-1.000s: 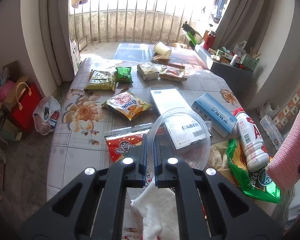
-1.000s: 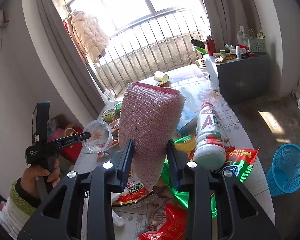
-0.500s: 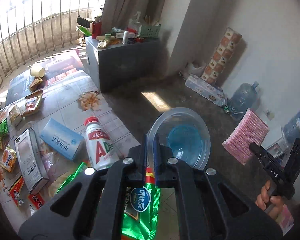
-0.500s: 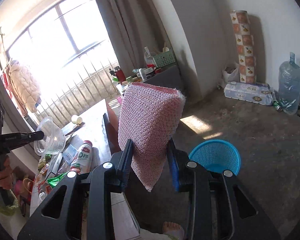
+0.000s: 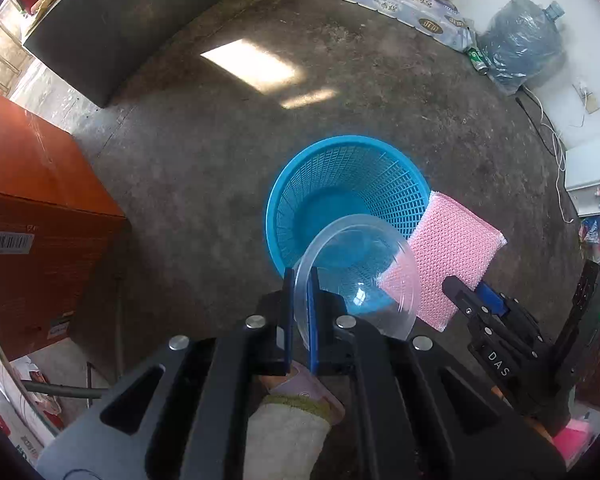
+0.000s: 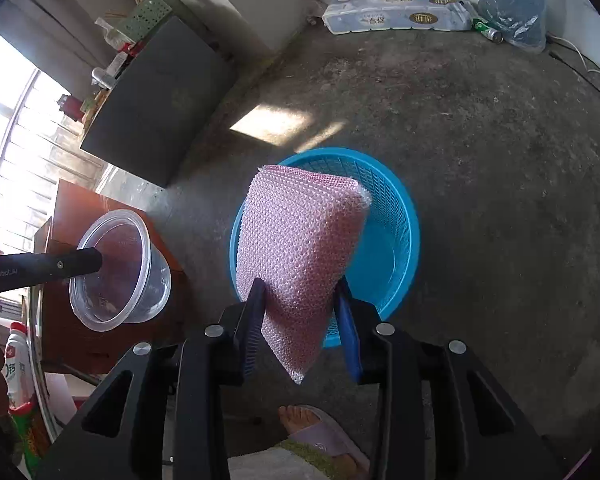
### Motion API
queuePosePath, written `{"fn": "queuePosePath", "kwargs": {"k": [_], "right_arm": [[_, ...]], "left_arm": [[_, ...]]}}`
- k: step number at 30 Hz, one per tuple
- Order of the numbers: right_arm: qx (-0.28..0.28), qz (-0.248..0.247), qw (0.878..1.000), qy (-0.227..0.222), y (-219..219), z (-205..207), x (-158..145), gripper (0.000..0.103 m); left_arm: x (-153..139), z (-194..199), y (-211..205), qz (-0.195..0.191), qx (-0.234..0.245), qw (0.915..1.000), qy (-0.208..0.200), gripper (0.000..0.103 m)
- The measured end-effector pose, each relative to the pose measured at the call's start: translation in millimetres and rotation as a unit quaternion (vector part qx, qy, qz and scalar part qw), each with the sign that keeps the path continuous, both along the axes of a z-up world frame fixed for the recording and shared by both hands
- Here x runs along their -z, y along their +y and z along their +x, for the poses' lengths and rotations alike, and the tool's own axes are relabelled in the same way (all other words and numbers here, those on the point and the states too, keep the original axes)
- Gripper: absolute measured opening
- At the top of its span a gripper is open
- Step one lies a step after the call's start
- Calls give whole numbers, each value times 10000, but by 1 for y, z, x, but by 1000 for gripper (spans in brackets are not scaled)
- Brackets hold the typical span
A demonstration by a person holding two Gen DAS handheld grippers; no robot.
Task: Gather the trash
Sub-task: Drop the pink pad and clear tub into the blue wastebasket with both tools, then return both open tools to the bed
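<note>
Daylight comes from the barred window (image 6: 4, 120) at my left, blown out to white. A bright sun patch (image 5: 256, 66) lies on the grey concrete floor (image 5: 420, 120); the rest is dim and evenly shaded. Both fisheye views bend hard at the rims and vignette to black corners. My clear plastic bowl (image 5: 354, 276) carries soft glare. Focus is sharp throughout, without motion blur.

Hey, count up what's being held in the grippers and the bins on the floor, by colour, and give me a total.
Clear: 1, the plastic bowl in the left gripper
Pink: 1, the sponge in the right gripper
Blue: 1, the mesh basket on the floor
Total: 3
</note>
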State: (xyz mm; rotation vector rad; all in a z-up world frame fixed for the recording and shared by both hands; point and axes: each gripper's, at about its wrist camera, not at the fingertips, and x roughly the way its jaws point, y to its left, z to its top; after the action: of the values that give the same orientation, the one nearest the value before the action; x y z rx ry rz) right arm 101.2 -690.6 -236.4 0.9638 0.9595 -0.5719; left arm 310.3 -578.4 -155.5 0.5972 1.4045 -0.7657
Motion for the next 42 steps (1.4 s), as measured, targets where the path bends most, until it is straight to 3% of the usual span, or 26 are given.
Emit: {"fn": "queuePosePath", "kwargs": {"k": [1,2,4,7,10,12,16,20,23,25,29,33,38,42], "right_arm": [[33,14,9999,97,-7,5,11,39],[88,27,9997,230,-13,9,23,44],[76,92,9992,375,-22,15,41,52],[110,3,9987,494,-26,13,47,53],[156,-144,9991,353,-22,0,33,54],[145,-501,9982,306,-16,-10,12,58],[200,-1578,9870,223,4,-33,-47,76],[314,-2807,9593,64,34,-62,-117,95],[321,-3746,9266,37,65,-78,-167,97],[106,-4109,9115,-111,85,-86,-196,97],[-666,-4205,9031,-560,128,-93,-242,97],[-1422,-3907,8961,-1553,177,-101,-281,97],[-2182,-3927,8562,-2553,262,-105,-320,97],[-2618,-3015,8560,-3284,302,-101,-334,97]], "left_arm": [[7,2,-7,22,4,10000,-17,25],[11,4,-14,56,-41,9999,-102,54],[12,5,-24,3,-198,9988,-456,70],[4,7,-25,-180,-214,9986,-445,71],[-15,8,-26,-413,-87,9980,-473,72],[-34,2,-22,-539,58,9966,-620,72],[-89,-18,5,-999,314,9913,-796,75],[-149,-33,52,-1561,314,9834,-873,76],[-196,-46,101,-2093,237,9726,-987,83],[-225,-55,138,-2378,219,9653,-1060,83],[-273,-77,222,-2863,-12,9503,-1228,88],[-303,-102,322,-3244,-428,9345,-1400,94],[-317,-140,455,-3495,-1226,9086,-1931,95],[-309,-176,554,-3544,-2051,8807,-2380,95]]}}
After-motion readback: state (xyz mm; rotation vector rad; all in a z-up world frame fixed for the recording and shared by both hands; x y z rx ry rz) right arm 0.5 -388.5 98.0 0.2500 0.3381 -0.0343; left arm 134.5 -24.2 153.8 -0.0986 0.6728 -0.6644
